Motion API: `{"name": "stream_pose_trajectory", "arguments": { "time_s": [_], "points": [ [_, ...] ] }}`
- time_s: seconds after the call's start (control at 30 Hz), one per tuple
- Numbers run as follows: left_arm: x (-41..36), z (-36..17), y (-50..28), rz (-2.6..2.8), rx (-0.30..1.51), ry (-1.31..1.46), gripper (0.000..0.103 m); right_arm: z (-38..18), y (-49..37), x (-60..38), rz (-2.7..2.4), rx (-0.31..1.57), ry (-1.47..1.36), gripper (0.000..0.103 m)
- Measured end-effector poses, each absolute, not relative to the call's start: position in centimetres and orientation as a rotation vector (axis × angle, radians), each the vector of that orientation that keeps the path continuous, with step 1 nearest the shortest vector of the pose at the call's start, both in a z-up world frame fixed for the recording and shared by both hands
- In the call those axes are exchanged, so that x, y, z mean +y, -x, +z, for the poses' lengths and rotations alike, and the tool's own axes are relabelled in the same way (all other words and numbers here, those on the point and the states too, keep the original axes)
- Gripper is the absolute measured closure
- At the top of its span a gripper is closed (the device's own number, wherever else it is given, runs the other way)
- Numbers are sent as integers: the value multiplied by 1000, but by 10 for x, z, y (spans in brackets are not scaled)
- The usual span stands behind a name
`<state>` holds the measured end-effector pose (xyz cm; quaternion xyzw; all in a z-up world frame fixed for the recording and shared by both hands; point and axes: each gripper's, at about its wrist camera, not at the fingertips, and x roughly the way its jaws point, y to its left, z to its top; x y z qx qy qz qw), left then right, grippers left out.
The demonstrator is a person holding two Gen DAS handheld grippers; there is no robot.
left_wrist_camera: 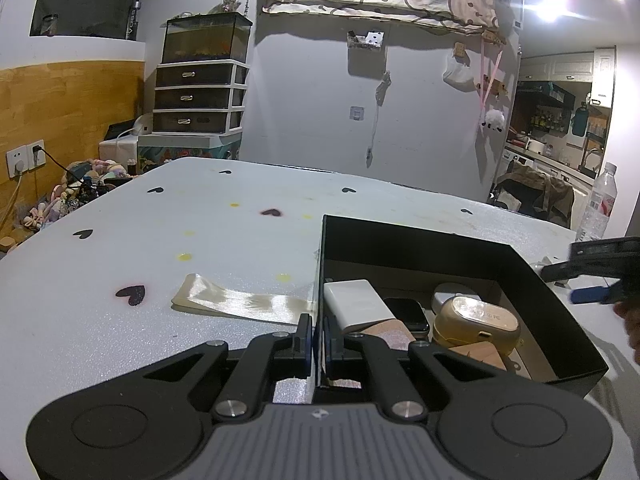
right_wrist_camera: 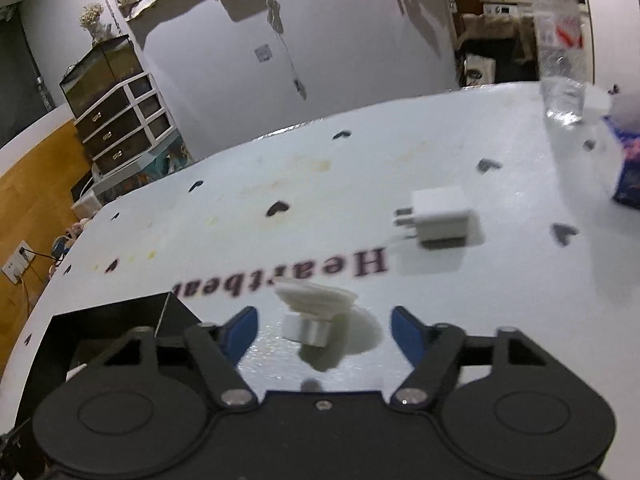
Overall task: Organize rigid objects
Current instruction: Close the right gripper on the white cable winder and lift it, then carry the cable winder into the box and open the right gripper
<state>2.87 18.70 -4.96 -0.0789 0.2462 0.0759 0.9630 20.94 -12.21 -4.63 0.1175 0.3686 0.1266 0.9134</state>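
A black open box (left_wrist_camera: 532,280) sits on the white table; my left gripper (left_wrist_camera: 318,336) is shut on its near left wall. Inside lie a white power bank (left_wrist_camera: 356,304), a dark smartwatch (left_wrist_camera: 408,312), a gold earbud case (left_wrist_camera: 476,322) and other small items. My right gripper (right_wrist_camera: 324,324) is open, with a small white suction-cup piece (right_wrist_camera: 312,312) on the table between its fingers. A white plug charger (right_wrist_camera: 440,216) lies farther out. The box corner (right_wrist_camera: 120,328) shows at the lower left of the right wrist view, and the right gripper also shows in the left wrist view (left_wrist_camera: 600,276).
A shiny beige strip (left_wrist_camera: 240,300) lies on the table left of the box. A clear water bottle (right_wrist_camera: 560,40) and a blue carton (right_wrist_camera: 628,168) stand at the far right. The table (right_wrist_camera: 500,320) carries heart marks and printed lettering. Drawers and a fish tank (left_wrist_camera: 204,36) stand behind.
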Motion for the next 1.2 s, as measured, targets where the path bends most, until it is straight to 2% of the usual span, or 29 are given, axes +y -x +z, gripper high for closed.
{"name": "stream_pose_trajectory", "arguments": {
  "time_s": [0.07, 0.23, 0.53, 0.87, 1.2],
  "points": [
    [187, -50, -29, 153, 498, 161, 98, -49, -213, -114, 249, 760, -210, 48],
    [187, -49, -29, 153, 498, 160, 98, -53, -219, -112, 233, 751, -201, 58],
    [185, -48, -28, 155, 498, 160, 98, -21, -185, -121, 329, 690, -201, 59],
    [182, -48, -29, 161, 499, 158, 98, 35, -120, -91, 651, 816, -115, 59],
    [182, -49, -29, 155, 498, 164, 98, 26, -121, -49, 666, 976, 65, 59]
  ]
}}
